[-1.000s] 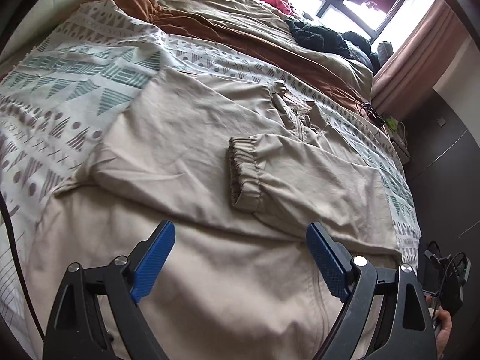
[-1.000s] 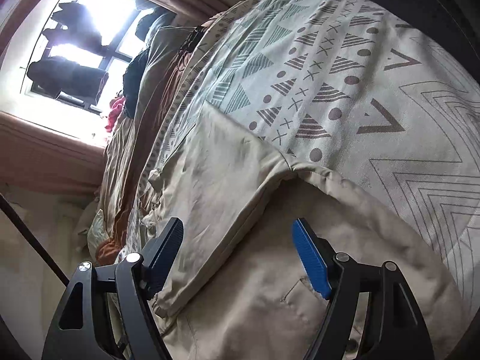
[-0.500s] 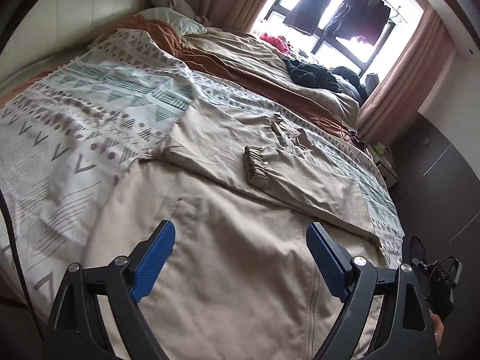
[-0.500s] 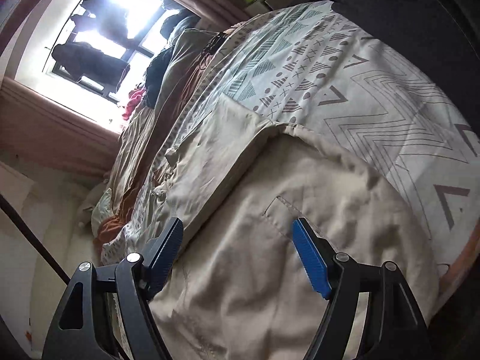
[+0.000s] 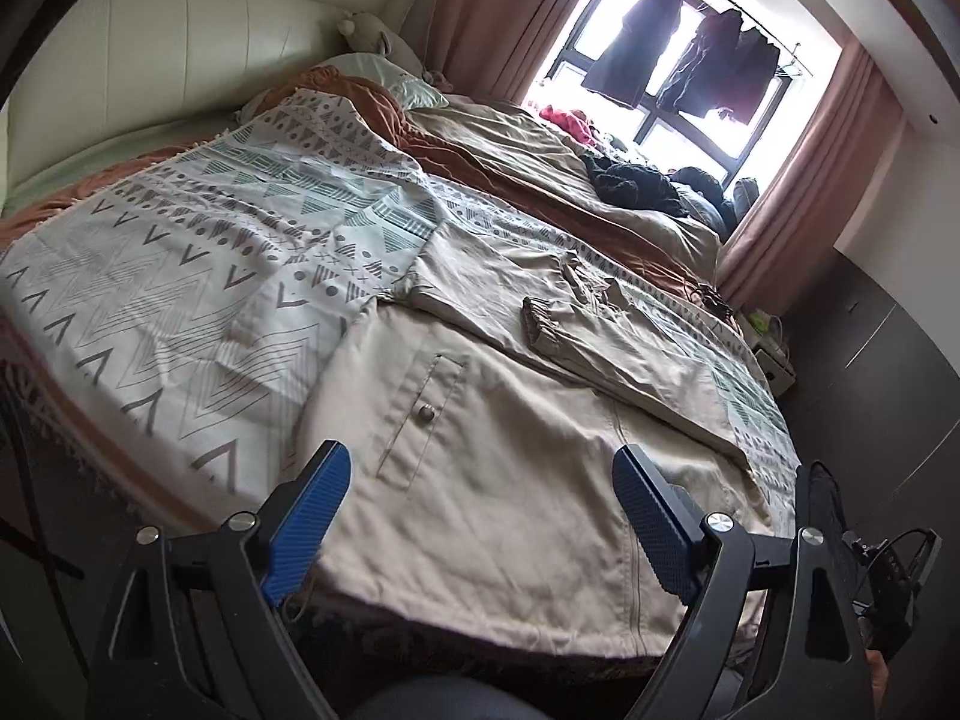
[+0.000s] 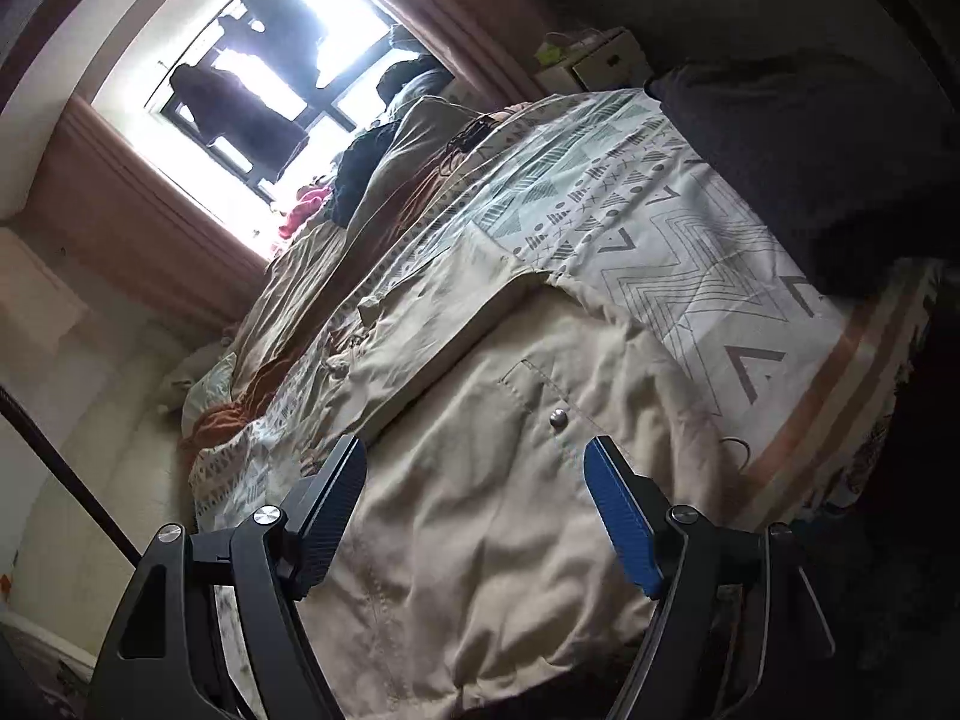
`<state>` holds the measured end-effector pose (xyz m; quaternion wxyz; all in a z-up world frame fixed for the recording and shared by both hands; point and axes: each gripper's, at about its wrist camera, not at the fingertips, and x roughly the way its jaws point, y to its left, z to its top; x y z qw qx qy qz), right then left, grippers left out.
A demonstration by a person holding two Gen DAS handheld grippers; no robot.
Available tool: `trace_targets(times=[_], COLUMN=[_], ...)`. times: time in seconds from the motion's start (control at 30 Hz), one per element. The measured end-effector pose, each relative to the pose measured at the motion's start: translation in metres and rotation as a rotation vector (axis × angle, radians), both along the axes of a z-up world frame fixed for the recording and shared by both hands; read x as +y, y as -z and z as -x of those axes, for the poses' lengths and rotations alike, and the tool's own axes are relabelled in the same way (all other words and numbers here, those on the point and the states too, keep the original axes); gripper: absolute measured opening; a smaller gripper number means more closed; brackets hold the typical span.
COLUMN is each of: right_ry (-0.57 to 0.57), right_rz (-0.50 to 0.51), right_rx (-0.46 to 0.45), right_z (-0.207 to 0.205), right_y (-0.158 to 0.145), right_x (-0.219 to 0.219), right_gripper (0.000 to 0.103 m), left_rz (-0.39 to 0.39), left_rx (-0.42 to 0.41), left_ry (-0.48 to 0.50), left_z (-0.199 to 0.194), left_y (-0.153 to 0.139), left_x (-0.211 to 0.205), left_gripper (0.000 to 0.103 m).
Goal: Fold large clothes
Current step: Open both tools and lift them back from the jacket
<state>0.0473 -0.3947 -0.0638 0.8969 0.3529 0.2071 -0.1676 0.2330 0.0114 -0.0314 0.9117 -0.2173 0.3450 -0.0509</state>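
Note:
A large beige jacket lies spread on the bed, hem toward me, with both sleeves folded across its body. One elastic cuff rests near the middle. A snap-button pocket flap shows in the left wrist view, and another pocket flap in the right wrist view. My left gripper hovers open above the jacket's hem at the bed's foot, nothing between its blue pads. My right gripper also stands open over the lower jacket, holding nothing.
A patterned white and green bedspread covers the bed under the jacket. Brown and tan bedding and dark clothes pile toward the window. A dark cushion sits at the bed's right. A headboard stands at the left.
Both grippers have pulled back from over the folded sleeves toward the foot of the bed. The jacket's hem and pockets have come into view. Both stay open and empty.

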Motion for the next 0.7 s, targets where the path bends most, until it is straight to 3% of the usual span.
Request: trace_targets(times=[0.13, 0.33, 0.57, 0.7], right_ry=[-0.033, -0.069, -0.101, -0.153], right_rz=[0.042, 0.026, 0.145, 0.100], right_rx=[0.020, 0.011, 0.054, 0.079], right_z=[0.035, 0.078, 0.110, 0.108], right_y=[-0.001, -0.005, -0.003, 0.010], right_x=[0.002, -0.007, -0.003, -0.003], right_gripper=[0.074, 0.074, 0.074, 0.074], left_rz=[-0.023, -0.057, -0.043, -0.062], left_rx=[-0.026, -0.062, -0.050, -0.020], left_ry=[-0.010, -0.027, 0.028, 0.054], left_z=[0.030, 0.075, 0.087, 0.091], left_y=[-0.003, -0.006, 0.005, 0.020], left_x=[0.006, 0.014, 0.019, 0.019], left_gripper=[0.090, 0.090, 0.091, 0.092])
